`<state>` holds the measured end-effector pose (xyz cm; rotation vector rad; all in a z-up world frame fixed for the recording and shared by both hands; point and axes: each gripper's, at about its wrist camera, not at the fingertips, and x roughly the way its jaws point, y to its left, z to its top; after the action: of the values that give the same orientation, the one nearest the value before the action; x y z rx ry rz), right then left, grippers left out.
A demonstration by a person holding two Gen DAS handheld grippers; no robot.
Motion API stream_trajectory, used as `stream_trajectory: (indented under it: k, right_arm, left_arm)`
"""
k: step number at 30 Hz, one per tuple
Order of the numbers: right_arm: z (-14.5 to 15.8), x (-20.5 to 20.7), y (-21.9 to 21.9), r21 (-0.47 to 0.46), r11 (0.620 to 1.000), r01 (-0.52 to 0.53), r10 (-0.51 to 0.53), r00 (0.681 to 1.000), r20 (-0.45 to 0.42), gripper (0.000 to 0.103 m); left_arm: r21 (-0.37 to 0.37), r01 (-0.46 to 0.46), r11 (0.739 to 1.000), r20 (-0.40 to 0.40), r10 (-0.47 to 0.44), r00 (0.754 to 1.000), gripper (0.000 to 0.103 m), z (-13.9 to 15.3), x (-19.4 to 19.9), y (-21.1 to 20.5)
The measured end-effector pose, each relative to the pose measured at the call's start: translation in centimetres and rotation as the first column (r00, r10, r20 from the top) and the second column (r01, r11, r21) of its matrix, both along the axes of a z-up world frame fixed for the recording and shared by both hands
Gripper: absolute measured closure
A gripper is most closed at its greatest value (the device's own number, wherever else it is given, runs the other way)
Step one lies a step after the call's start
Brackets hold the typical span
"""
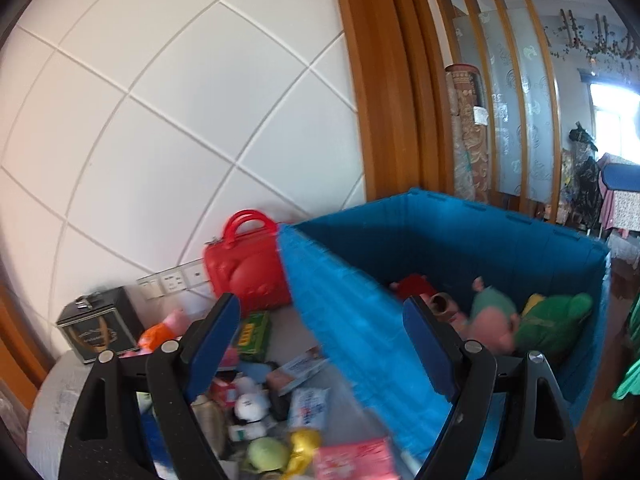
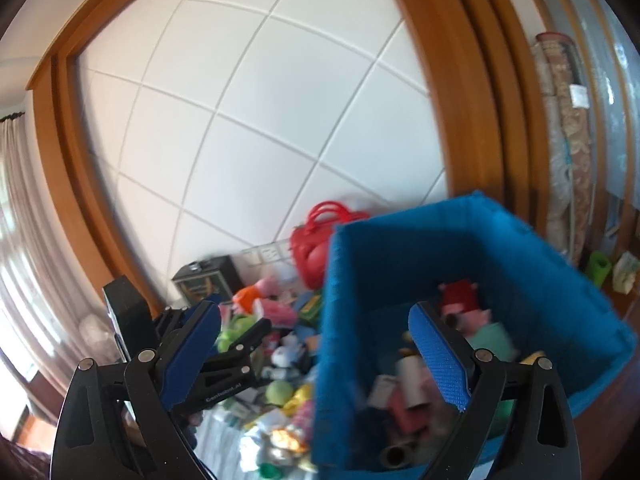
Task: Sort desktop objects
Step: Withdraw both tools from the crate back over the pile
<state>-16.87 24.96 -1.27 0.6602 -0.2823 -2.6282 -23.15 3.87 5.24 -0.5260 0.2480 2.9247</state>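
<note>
Two grippers, both empty, with fingers spread wide; the left gripper [image 1: 320, 354] straddles the near wall of a blue bin [image 1: 520, 236], and the right gripper [image 2: 316, 354] does too, likely between drops. Just left of the bin, a jumble of toys and packets [image 1: 272, 412] litters the counter [image 1: 56, 404], awaiting sorting. Inside the bin lie soft toys [image 1: 532, 320], presumably sorted already. Beyond the jumble, a red handbag [image 1: 248, 268] stands touching the bin's left wall; a black tin [image 1: 96, 328] sits further left.
</note>
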Motion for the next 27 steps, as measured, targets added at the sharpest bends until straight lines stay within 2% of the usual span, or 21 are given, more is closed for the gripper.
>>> stream_trajectory:
  k: [5, 9, 15, 18, 21, 23, 24, 26, 27]
  right_arm:
    - [-2.3, -0.9, -6.4, -0.006, 0.998, -0.069, 0.069, 0.997, 0.031, 0.007]
    - [-6.1, -2.1, -12.5, 0.023, 0.991, -0.133, 0.13, 0.988, 0.088, 0.007]
    - [-14.0, -4.1, -18.6, 0.08, 0.983, -0.164, 0.142, 0.964, 0.224, 0.007]
    - [-19.9, -5.8, -20.9, 0.152, 0.973, -0.171, 0.11, 0.932, 0.346, 0.007]
    - [-25.6, -7.8, -22.6, 0.212, 0.962, -0.173, 0.062, 0.892, 0.448, 0.007]
    - [-29.0, -9.1, -23.2, 0.241, 0.956, -0.167, 0.02, 0.858, 0.514, 0.012]
    - [-30.2, -9.5, -23.3, 0.247, 0.956, -0.159, 0.002, 0.845, 0.535, 0.013]
    - [-32.1, -10.2, -23.2, 0.237, 0.959, -0.154, -0.012, 0.815, 0.579, 0.023]
    - [-32.0, -10.1, -23.2, 0.241, 0.959, -0.147, -0.017, 0.822, 0.569, 0.023]
  left_arm:
    - [-0.053, -0.07, 0.996, 0.018, 0.071, 0.997, 0.019, -2.1, 1.4, -8.6]
    - [-0.087, -0.095, 0.992, 0.056, 0.1, 0.993, 0.019, -4.6, 2.4, -13.6]
    - [-0.038, -0.106, 0.994, 0.137, 0.11, 0.984, 0.019, -8.5, 3.1, -19.1]
    - [-0.023, -0.09, 0.996, 0.15, 0.092, 0.984, 0.019, -10.5, 3.5, -20.3]
    - [-0.061, -0.075, 0.995, 0.157, 0.083, 0.984, 0.019, -13.1, 4.1, -20.9]
    - [-0.098, -0.046, 0.994, 0.195, 0.064, 0.979, 0.019, -15.7, 4.6, -21.5]
    - [-0.111, -0.044, 0.993, 0.208, 0.066, 0.976, 0.019, -16.6, 4.8, -21.9]
    - [-0.119, -0.035, 0.992, 0.254, 0.064, 0.965, 0.019, -18.9, 5.4, -22.8]
    - [-0.112, -0.039, 0.993, 0.278, 0.069, 0.958, 0.019, -19.8, 5.8, -23.3]
